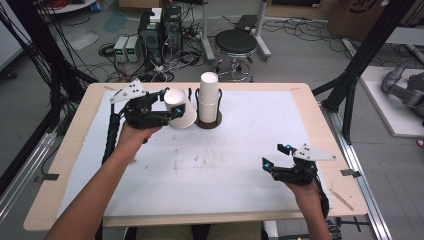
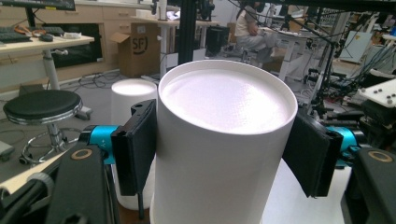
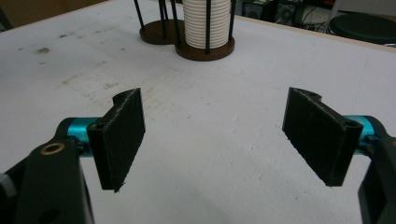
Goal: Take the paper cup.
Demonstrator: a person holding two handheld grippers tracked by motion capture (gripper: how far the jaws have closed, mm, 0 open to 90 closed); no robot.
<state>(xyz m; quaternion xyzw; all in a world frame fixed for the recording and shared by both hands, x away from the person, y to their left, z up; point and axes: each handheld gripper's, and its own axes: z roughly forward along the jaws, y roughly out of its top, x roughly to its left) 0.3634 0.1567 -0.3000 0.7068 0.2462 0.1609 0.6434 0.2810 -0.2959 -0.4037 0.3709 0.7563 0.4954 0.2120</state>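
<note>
On the white table mat (image 1: 240, 150), left gripper (image 1: 176, 111) clamps an upturned white paper cup (image 1: 181, 107).

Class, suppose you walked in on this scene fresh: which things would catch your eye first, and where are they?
A white paper cup clamped upside down in the left gripper, at the table's far left. Right beside it, a stack of cups stands in a rod holder. The right gripper waits open near the front right.

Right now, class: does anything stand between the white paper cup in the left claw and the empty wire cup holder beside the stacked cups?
Nothing visible does. The left claw holds the white paper cup tilted just left of the stack of white cups; the empty holder has only its own thin upright rods around its base.
</note>
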